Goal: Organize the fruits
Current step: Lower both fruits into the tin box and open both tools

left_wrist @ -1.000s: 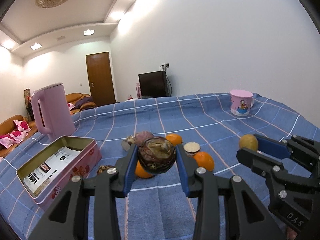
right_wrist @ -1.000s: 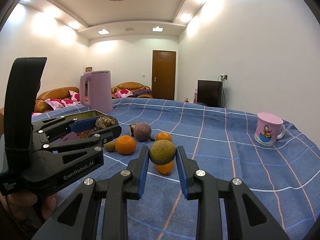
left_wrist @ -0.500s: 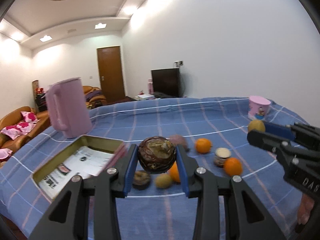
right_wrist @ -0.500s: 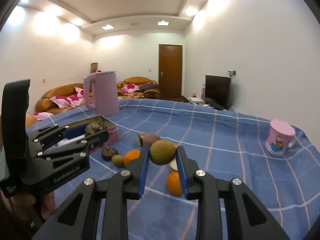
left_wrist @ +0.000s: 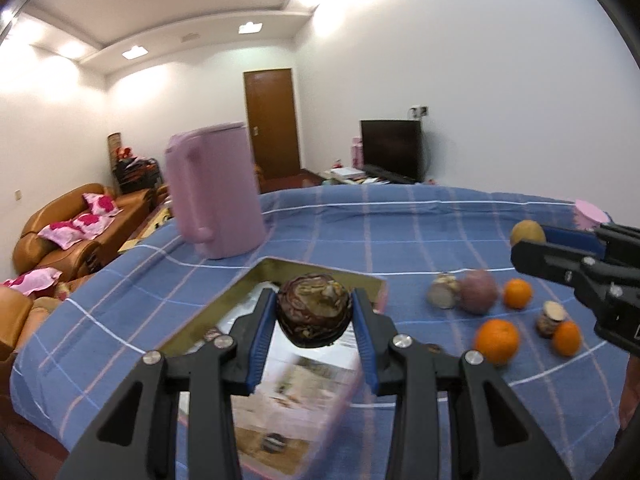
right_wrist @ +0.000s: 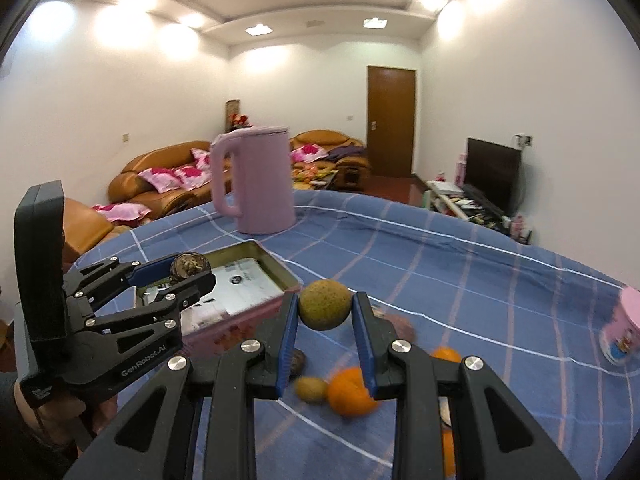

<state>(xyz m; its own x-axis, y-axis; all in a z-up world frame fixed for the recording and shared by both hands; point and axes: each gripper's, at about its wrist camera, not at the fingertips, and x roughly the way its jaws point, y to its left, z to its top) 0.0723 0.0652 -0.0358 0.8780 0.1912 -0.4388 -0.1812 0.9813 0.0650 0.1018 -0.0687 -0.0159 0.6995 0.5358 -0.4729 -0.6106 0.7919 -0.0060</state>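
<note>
My left gripper (left_wrist: 315,312) is shut on a dark brown wrinkled fruit (left_wrist: 314,310) and hangs over the open pink tin box (left_wrist: 320,276). My right gripper (right_wrist: 325,312) is shut on a yellow-green round fruit (right_wrist: 325,304), above the loose fruit and just right of the tin box (right_wrist: 276,268). In the right wrist view the left gripper (right_wrist: 188,270) shows at the left with its dark fruit (right_wrist: 190,265) over the box. On the blue cloth lie oranges (left_wrist: 497,340), a purple fruit (left_wrist: 478,297) and small cut brown pieces (left_wrist: 442,296).
A tall pink kettle (left_wrist: 214,196) stands behind the box. A pink mug (right_wrist: 622,332) sits at the right of the table. The blue checked tablecloth (left_wrist: 400,232) covers the table. Sofas (right_wrist: 160,176) and a television (left_wrist: 390,152) stand beyond it.
Both grippers have swung left with their fruits still held. The tin box has come from the left side to right under the left gripper, and the loose fruit now lies to the right.
</note>
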